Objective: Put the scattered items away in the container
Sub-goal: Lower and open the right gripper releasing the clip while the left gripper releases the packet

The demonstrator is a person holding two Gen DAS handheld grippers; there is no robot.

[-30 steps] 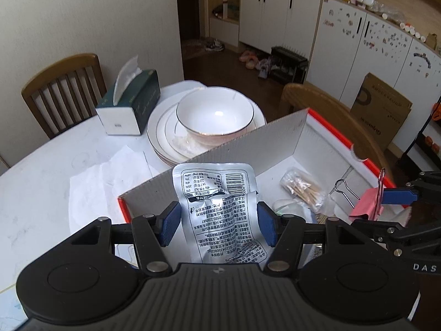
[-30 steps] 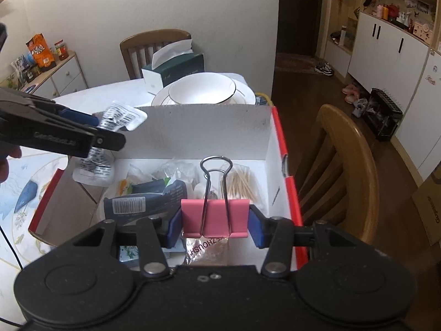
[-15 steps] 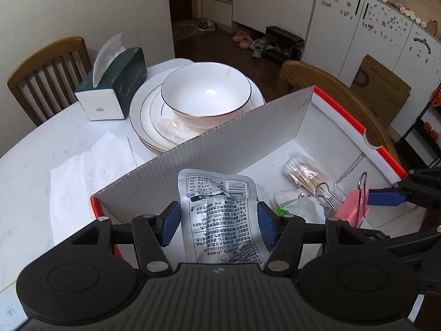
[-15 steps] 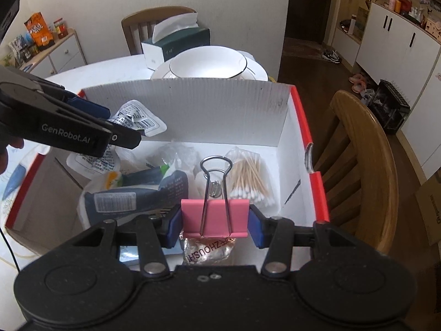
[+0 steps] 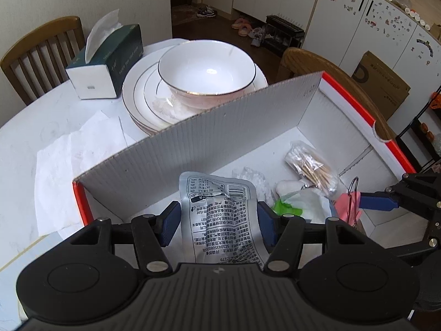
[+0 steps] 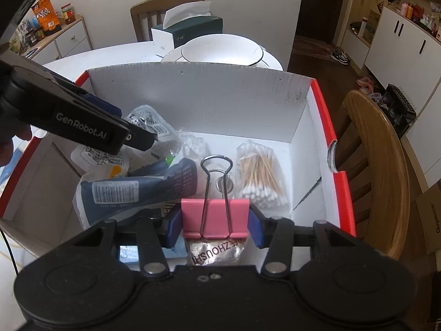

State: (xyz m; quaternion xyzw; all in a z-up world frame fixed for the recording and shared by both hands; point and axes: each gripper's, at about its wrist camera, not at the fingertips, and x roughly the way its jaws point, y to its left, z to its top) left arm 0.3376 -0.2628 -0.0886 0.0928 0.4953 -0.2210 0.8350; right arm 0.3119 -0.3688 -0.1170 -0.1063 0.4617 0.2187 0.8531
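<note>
over the white cardboard box [image 5: 248, 127], the left claw [image 5: 217, 223] is clenched on a silver foil packet [image 5: 220, 218]; the right claw [image 6: 215, 223] grips a pink binder clip [image 6: 215, 215] between its pads, just above the box's contents.

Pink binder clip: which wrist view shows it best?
The right wrist view: the pink binder clip sits face-on between the right gripper's pads, wire handles visible. The left wrist view shows the clip only edge-on at the right, a thin pink sliver.
</note>
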